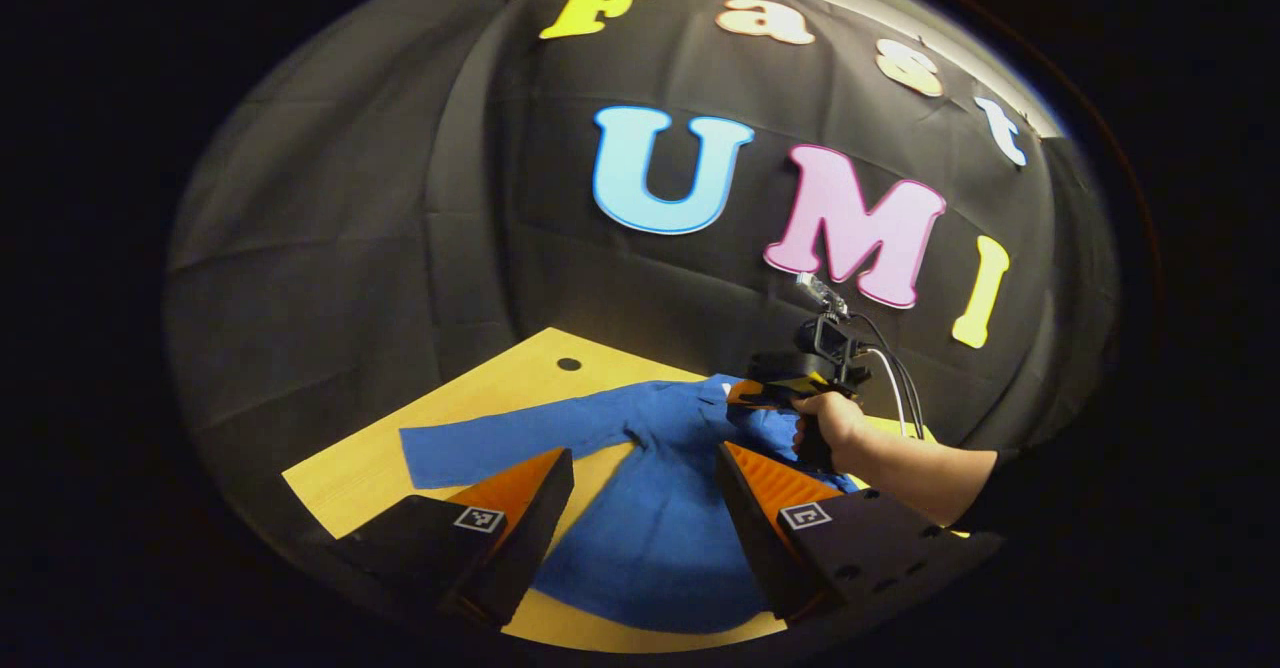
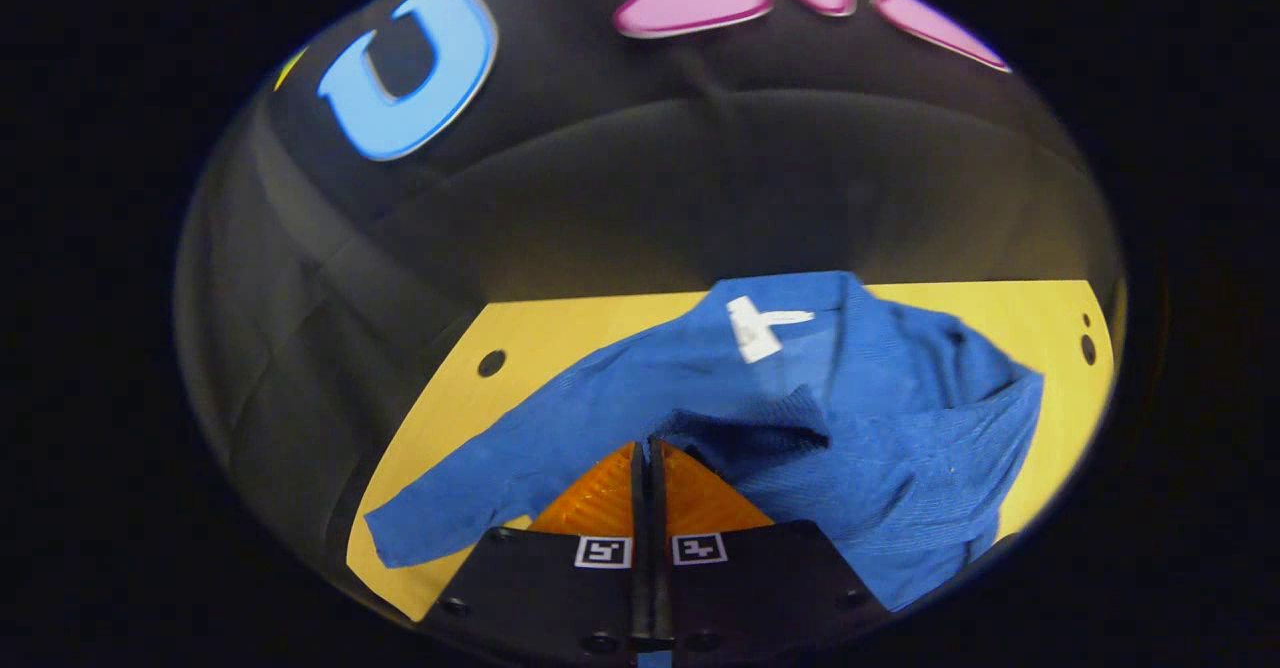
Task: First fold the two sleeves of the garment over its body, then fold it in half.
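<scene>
A blue long-sleeved garment (image 1: 650, 538) (image 2: 900, 428) lies on the yellow table (image 1: 350, 478) (image 2: 560, 328), collar and white label (image 2: 752, 328) toward the wall. One sleeve (image 1: 480, 448) (image 2: 470, 498) lies stretched out flat to the left. The other sleeve is drawn across the body, and its darker cuff (image 2: 750, 433) ends at the tips of my right gripper (image 2: 648, 443), whose fingers are pressed together on it. In the left gripper view that right gripper (image 1: 745, 393) sits low over the collar area, held by a hand (image 1: 830, 428). My left gripper (image 1: 645, 453) hangs open above the garment's body, holding nothing.
Black cloth walls close in the table at the back and left. The tabletop has small round holes (image 1: 569, 364) (image 2: 491, 362) (image 2: 1088, 348). Cables (image 1: 905, 388) trail from the right gripper. Bare wood shows left of the stretched sleeve and behind the collar.
</scene>
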The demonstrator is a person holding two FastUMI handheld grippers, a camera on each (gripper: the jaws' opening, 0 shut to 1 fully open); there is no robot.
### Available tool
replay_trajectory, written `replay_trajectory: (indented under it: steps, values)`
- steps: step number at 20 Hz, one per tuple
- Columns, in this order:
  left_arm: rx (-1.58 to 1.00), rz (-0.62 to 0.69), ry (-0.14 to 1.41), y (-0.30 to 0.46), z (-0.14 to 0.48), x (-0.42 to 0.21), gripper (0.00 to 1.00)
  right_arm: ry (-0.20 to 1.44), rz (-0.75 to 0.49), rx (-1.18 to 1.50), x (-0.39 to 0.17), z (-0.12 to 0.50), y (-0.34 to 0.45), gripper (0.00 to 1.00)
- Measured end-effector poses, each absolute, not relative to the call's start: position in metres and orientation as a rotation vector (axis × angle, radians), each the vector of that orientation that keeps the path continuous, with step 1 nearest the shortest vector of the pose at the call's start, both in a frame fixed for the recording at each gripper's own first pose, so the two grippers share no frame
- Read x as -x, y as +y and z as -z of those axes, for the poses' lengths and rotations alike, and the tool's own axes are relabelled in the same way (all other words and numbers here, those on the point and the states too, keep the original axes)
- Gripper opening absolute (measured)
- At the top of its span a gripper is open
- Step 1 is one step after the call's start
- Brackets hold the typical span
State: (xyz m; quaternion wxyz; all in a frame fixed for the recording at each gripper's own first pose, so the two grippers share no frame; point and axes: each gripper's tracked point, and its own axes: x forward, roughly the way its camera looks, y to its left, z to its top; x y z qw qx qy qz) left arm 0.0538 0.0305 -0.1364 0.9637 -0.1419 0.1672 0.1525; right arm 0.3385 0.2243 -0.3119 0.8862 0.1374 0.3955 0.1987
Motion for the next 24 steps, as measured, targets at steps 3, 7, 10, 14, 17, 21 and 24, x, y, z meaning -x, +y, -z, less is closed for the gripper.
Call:
replay_trajectory:
  steps: [3,7,10,14,17,21,24]
  values:
    - [0.315,-0.348,0.335,0.066,0.16,-0.054,0.82,0.783,-0.426,-0.184,-0.346,0.342,0.277,0.01]
    - [0.367,-0.39,0.399,0.108,0.202,-0.053,0.84,0.769,-0.443,-0.11,-0.339,0.362,0.301,0.78]
    - [0.338,-0.457,0.4,0.152,0.226,-0.06,0.85,0.728,-0.449,-0.109,-0.327,0.351,0.296,0.99]
    - [0.358,-0.572,0.47,0.212,0.28,-0.065,0.86,0.605,-0.441,-0.158,-0.299,0.313,0.261,0.98]
    - [0.405,-0.647,0.573,0.234,0.321,-0.065,0.85,0.533,-0.44,-0.213,-0.278,0.291,0.235,0.98]
    - [0.456,-0.692,0.677,0.244,0.342,-0.078,0.84,0.458,-0.408,-0.201,-0.258,0.275,0.189,0.97]
    - [0.383,-0.749,0.767,0.249,0.353,-0.087,0.85,0.426,-0.398,-0.162,-0.25,0.272,0.159,0.97]
